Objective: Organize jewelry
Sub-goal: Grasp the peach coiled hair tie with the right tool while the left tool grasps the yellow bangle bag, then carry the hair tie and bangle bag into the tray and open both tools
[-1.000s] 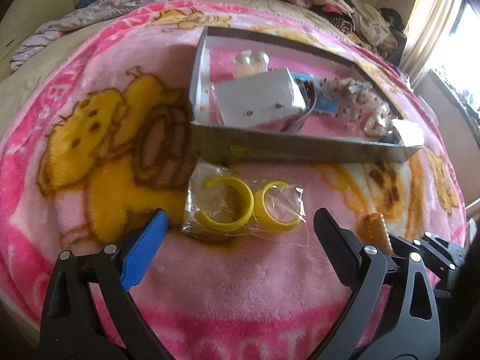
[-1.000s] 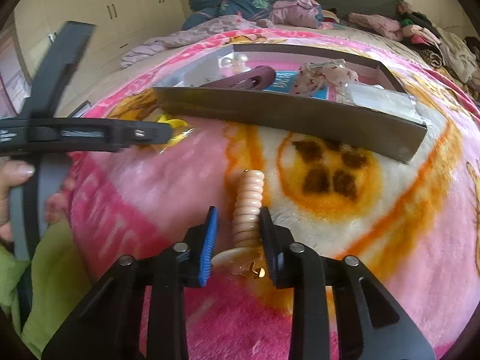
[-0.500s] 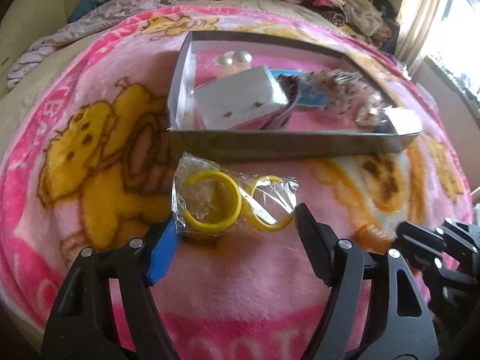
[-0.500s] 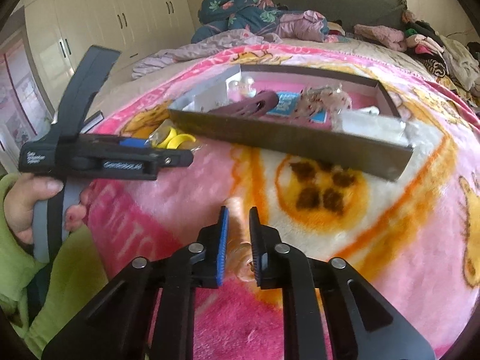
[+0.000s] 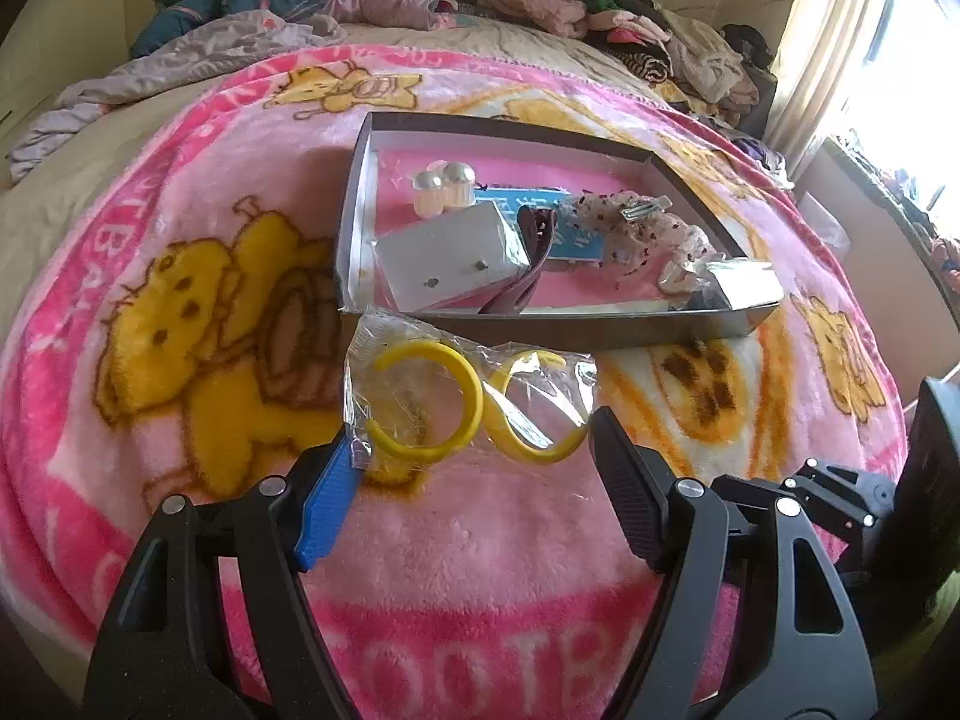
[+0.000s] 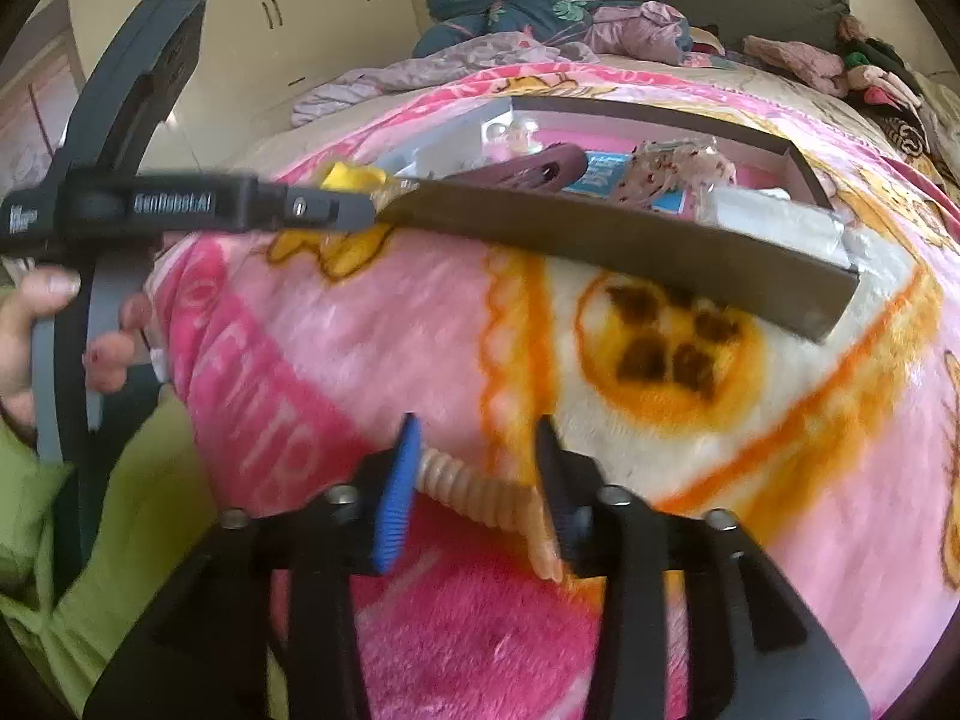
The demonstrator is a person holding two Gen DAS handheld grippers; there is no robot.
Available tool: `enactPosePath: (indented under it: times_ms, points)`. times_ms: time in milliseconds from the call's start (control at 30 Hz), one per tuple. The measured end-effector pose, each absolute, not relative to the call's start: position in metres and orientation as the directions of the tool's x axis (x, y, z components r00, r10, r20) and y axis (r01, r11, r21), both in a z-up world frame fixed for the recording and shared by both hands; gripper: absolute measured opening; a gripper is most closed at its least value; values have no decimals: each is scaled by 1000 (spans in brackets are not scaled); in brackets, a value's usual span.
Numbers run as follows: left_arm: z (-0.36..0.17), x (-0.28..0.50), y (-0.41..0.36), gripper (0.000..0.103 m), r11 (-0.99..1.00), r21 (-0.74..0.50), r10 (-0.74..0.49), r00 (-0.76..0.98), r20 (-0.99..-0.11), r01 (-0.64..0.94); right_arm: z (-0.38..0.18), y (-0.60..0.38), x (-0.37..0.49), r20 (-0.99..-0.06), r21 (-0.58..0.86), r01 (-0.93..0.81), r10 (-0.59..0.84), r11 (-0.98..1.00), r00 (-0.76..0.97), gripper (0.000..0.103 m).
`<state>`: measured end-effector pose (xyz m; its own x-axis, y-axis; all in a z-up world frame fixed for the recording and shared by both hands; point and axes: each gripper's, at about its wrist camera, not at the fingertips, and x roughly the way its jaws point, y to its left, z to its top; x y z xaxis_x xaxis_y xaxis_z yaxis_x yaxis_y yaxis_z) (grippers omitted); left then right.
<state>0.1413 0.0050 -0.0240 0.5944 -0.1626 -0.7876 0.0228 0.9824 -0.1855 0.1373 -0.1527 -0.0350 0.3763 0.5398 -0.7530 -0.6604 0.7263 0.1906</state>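
Observation:
A clear bag with two yellow hoop earrings (image 5: 420,408) hangs just in front of the grey jewelry box (image 5: 540,330), pinched at both side edges by my left gripper (image 5: 471,444). That box (image 6: 600,240) holds several pieces on its pink floor. A ridged peach hair clip (image 6: 474,489) lies crosswise between the fingers of my right gripper (image 6: 477,450), whose jaws are opening; the view is blurred, and the clip's right end slips past the right finger. The left gripper (image 6: 354,213) shows side-on at the left with the yellow bag (image 6: 348,177).
Inside the box are a white earring card (image 5: 450,258), pearl pieces (image 5: 444,186), a dark red clip (image 5: 534,264), a lacy bow (image 5: 636,228) and a silver packet (image 5: 744,285). Everything rests on a pink cartoon blanket (image 5: 210,240). Clothes (image 5: 390,0) pile at the bed's far end.
The left jaws narrowed onto the bag's edges and rose with it. The right jaws shut on the peach clip, then widened, and the clip swung from lengthwise to crosswise.

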Motion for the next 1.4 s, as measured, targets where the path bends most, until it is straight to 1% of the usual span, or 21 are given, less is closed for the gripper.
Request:
enactPosePath:
  times_ms: [200, 300, 333, 367, 400, 433, 500, 733, 900, 1133, 1400]
  points:
    - [-21, 137, 5, 66, 980, -198, -173, 598, -782, 25, -40, -151, 126, -776, 129, -698, 510, 705, 371, 50]
    - [-20, 136, 5, 66, 979, -201, -175, 600, -780, 25, -47, -150, 122, -789, 81, -712, 482, 698, 382, 50]
    - [-19, 136, 6, 66, 979, -202, -176, 601, -780, 24, -49, -151, 121, -789, 73, -715, 478, 696, 385, 49]
    - [-18, 135, 6, 66, 979, -203, -176, 603, -778, 24, -51, -152, 121, -789, 61, -712, 471, 699, 394, 44]
    - [-17, 136, 5, 66, 979, -203, -176, 604, -777, 24, -51, -152, 121, -788, 49, -707, 462, 706, 407, 36]
    - [-15, 136, 5, 66, 979, -202, -175, 606, -776, 24, -51, -153, 123, -788, 46, -703, 458, 710, 411, 23]
    - [-12, 138, 4, 66, 979, -201, -176, 610, -773, 27, -49, -155, 128, -781, 64, -697, 471, 714, 411, 17]
    - [4, 151, 2, 66, 981, -191, -170, 631, -757, 36, -25, -166, 153, -724, 131, -662, 527, 738, 445, 17]
    - [9, 169, 2, 66, 984, -173, -153, 640, -753, 32, 3, -171, 177, -664, 135, -643, 551, 754, 506, 17]
    - [9, 200, 1, 66, 989, -147, -129, 641, -757, 24, 30, -174, 223, -615, 101, -594, 520, 798, 593, 17]
    - [1, 225, 1, 66, 990, -138, -119, 627, -770, 17, 28, -183, 268, -615, 80, -519, 452, 851, 647, 17]
